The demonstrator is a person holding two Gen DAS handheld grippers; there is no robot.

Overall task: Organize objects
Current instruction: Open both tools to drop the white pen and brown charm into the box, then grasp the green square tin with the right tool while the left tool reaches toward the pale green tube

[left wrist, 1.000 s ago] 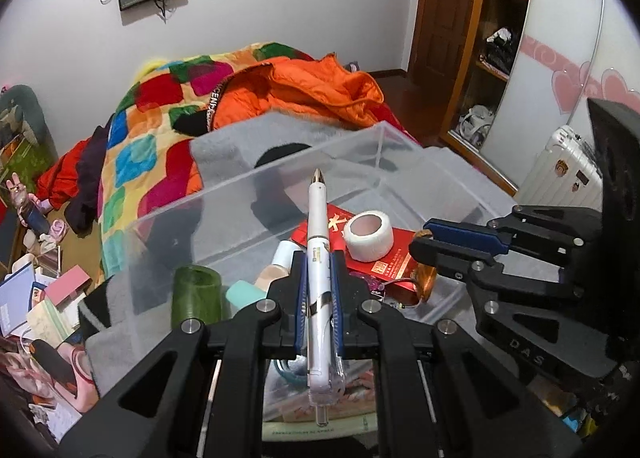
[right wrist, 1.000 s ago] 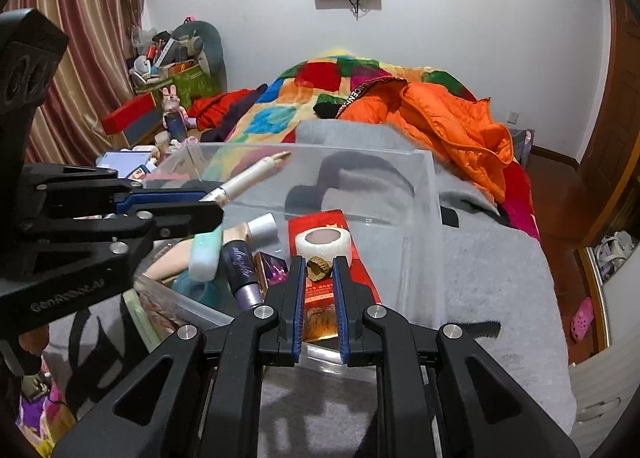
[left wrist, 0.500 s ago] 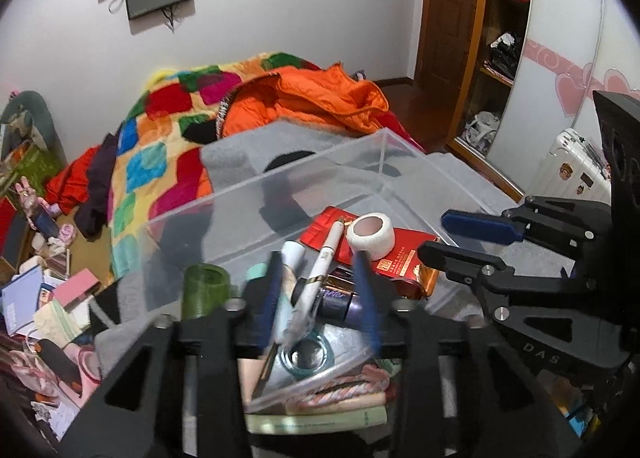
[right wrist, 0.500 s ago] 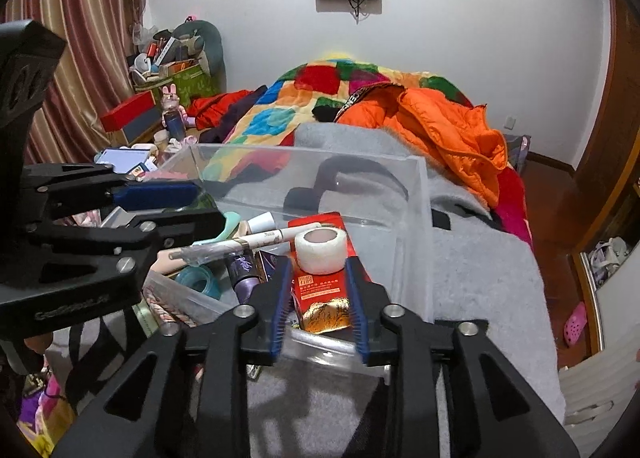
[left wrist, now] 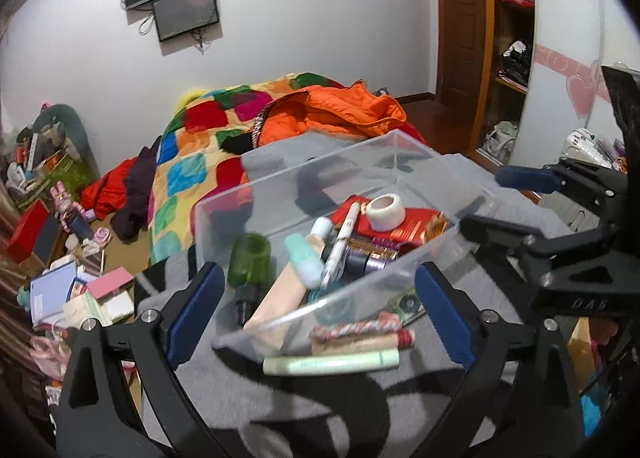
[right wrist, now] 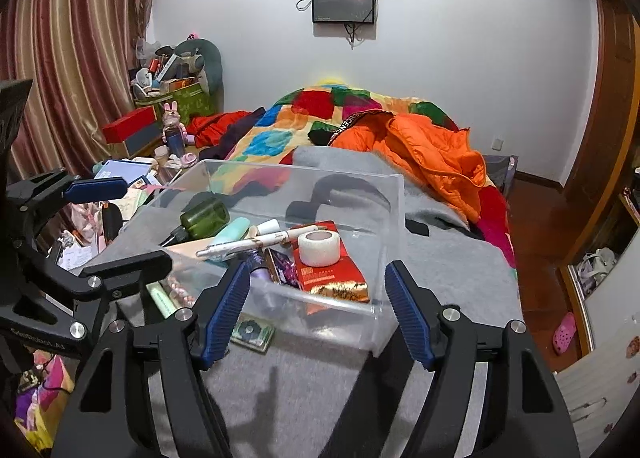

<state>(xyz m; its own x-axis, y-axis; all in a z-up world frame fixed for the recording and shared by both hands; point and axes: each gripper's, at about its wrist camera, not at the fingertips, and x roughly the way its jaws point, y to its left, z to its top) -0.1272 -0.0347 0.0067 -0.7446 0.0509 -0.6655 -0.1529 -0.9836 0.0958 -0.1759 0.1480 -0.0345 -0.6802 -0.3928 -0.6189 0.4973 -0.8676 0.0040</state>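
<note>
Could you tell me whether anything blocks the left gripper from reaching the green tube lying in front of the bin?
Nothing visible does. The green tube lies on the grey blanket outside the bin, right ahead of the open left gripper.

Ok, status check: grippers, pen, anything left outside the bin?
Left gripper open, empty. Right gripper open, empty. White pen lying in clear bin atop the clutter. Green tube and striped pouch on the grey blanket, outside.

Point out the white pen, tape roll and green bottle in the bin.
white pen (right wrist: pixel 256 244), right wrist view, mid barrel.
tape roll (right wrist: pixel 319 247), right wrist view, outer side wall.
green bottle (left wrist: pixel 250 256), left wrist view, body.
</note>
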